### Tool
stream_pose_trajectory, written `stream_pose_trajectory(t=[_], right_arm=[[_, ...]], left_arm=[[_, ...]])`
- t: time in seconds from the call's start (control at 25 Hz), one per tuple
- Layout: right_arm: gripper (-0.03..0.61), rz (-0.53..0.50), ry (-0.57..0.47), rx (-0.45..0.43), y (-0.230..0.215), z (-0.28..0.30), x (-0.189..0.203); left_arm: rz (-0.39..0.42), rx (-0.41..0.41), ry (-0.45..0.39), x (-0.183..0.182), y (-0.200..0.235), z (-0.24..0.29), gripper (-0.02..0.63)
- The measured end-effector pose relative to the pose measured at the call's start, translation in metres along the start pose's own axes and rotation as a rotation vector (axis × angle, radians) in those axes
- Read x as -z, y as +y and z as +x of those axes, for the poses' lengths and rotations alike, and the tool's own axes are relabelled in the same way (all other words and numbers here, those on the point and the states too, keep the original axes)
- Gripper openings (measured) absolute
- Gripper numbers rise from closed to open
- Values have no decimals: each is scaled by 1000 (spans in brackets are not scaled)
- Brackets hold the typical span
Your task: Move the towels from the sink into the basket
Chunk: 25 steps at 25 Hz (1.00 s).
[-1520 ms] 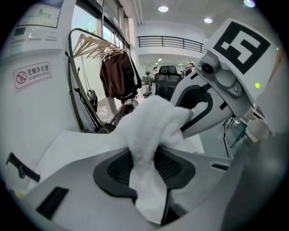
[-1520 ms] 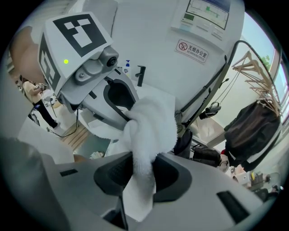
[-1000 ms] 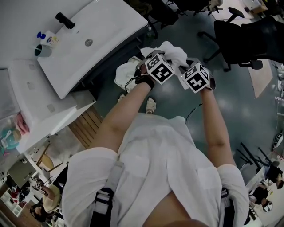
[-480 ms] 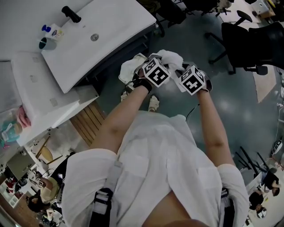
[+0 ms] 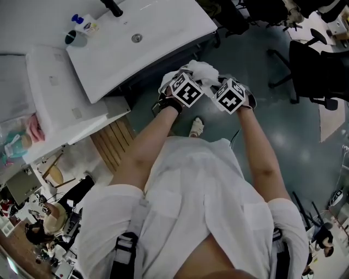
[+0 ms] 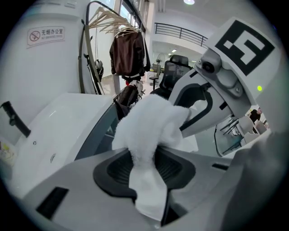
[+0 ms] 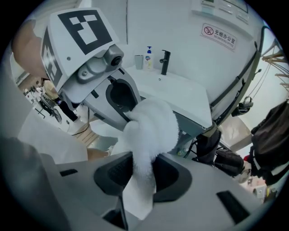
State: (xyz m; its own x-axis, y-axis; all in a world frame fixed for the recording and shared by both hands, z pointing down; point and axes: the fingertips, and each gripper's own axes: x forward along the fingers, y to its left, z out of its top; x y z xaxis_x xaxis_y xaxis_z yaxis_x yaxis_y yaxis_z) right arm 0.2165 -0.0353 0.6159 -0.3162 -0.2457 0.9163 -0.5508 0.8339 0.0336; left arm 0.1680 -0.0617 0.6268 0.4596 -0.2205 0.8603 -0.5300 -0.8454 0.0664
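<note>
In the head view the left tongs (image 5: 190,76) and right tongs (image 5: 217,82) sit side by side at upper centre. Both are buried in one bunched white towel (image 5: 203,70), just off the lower right edge of the sink (image 5: 158,32). A second ago the pair stood further right in the frame, clear of that edge. Now they lie close beside it, and the white heap seen left of the left marker cube is mostly covered. A faucet (image 5: 112,7), soap bottle (image 5: 84,23) and cup (image 5: 71,37) stand at the sink's upper left. In the left gripper view the left tongs are clamped on a fold of the towel, which rises to the right tongs at upper right. In the right gripper view the right tongs pinch another part of the same towel. The left tongs grip it at upper left, with the sink behind.
</note>
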Motion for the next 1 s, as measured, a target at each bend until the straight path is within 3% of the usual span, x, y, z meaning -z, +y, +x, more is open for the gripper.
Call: stream_pose_trajectory(t=[0.48,0.8,1.0], right_arm=[[143,-133,16,-57,5,42,-54],[149,-309,40,-32,-1,61,-72],[181,-335,17,-30,-5,66,-83]], left_arm=[[-85,-26,71,47,51,-19,173],[-127,3,124,68,61,-22,187],[-141,13,129,77,67,-22,239]])
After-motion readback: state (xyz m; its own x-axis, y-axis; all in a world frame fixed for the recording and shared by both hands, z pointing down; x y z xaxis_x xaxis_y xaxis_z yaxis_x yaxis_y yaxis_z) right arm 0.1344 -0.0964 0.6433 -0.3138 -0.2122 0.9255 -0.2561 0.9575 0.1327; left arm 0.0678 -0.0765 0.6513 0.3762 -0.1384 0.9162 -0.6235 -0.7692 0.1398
